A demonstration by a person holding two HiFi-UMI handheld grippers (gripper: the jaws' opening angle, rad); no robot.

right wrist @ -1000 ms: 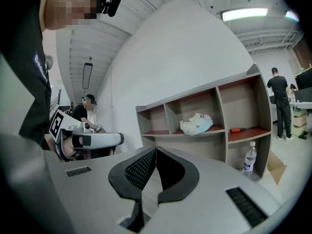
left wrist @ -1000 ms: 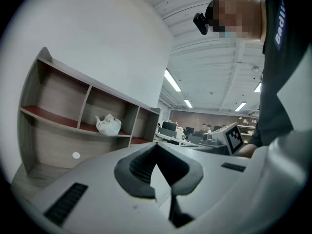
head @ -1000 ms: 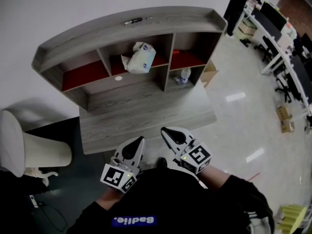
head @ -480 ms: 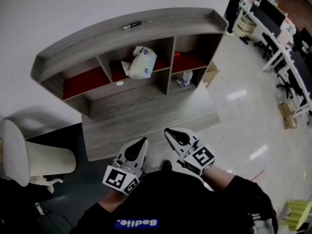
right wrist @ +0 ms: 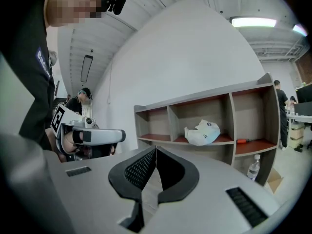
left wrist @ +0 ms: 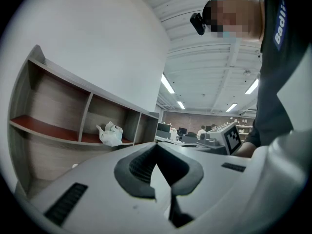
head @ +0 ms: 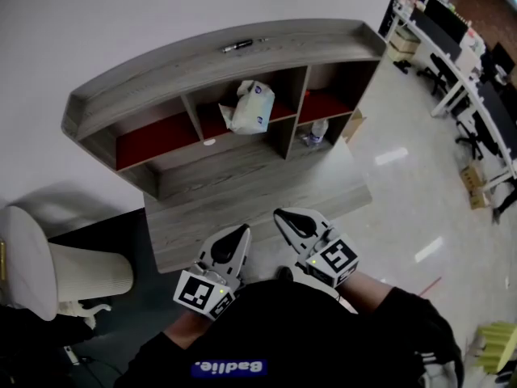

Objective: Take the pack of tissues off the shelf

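A white pack of tissues [head: 253,107] with blue print lies in the middle compartment of the grey wooden shelf [head: 226,55], on its red floor. The pack also shows in the left gripper view [left wrist: 111,134] and the right gripper view [right wrist: 203,132]. Both grippers hover close to my body, short of the desk's near edge. My left gripper [head: 241,232] has its jaws pressed together with nothing between them [left wrist: 155,152]. My right gripper [head: 280,215] is shut and empty too [right wrist: 155,152].
The desk [head: 250,192] stands under the shelf. A pen [head: 240,46] lies on the shelf top, an orange-handled tool [right wrist: 247,141] in the right compartment, a water bottle [head: 319,131] below. A white bin [head: 81,269] stands left; office desks [head: 460,63] far right.
The view has drifted, so the shelf and desk sit a little further right and lower in the head view. Both grippers stay shut near my body.
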